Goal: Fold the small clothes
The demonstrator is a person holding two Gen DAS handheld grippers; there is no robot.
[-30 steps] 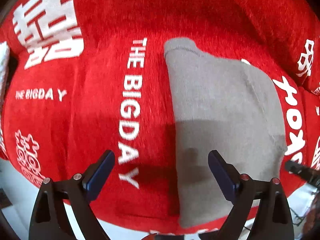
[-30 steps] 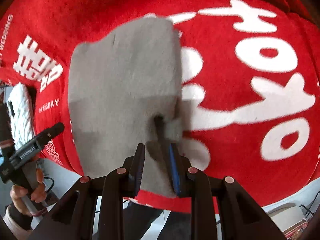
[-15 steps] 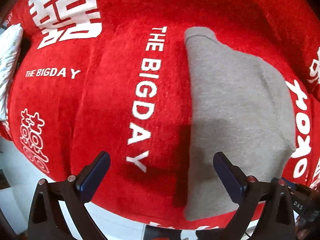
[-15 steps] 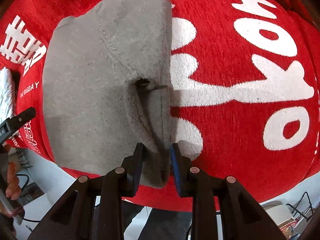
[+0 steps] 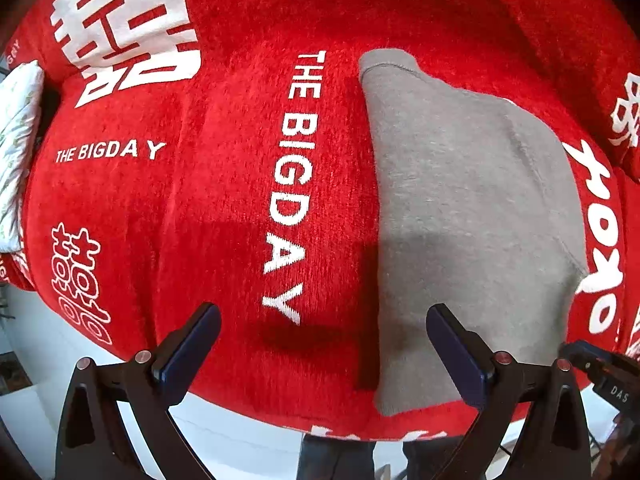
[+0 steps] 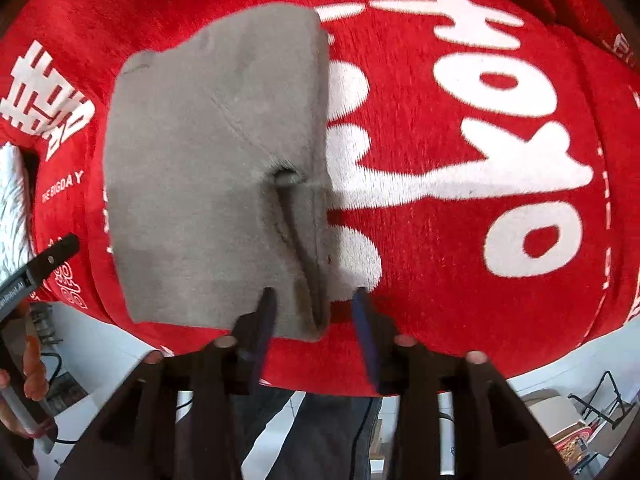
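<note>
So the grey cloth [image 6: 208,168] lay folded flat on the red blanket [image 6: 460,240] with the big white lettering, near the front edge. My right claw [image 6: 314,320] had just been opening: its jaws stood apart on either side of the cloth's near right corner, pads not pressing it, nothing gripped. My left claw [image 5: 324,344] hung wide open over the blanket, empty, one finger [image 5: 456,348] above the cloth's left edge, the other over bare red by "THE BIGDAY" [image 5: 292,184]. A white quilted thing [image 5: 18,148] sat at far left.
</note>
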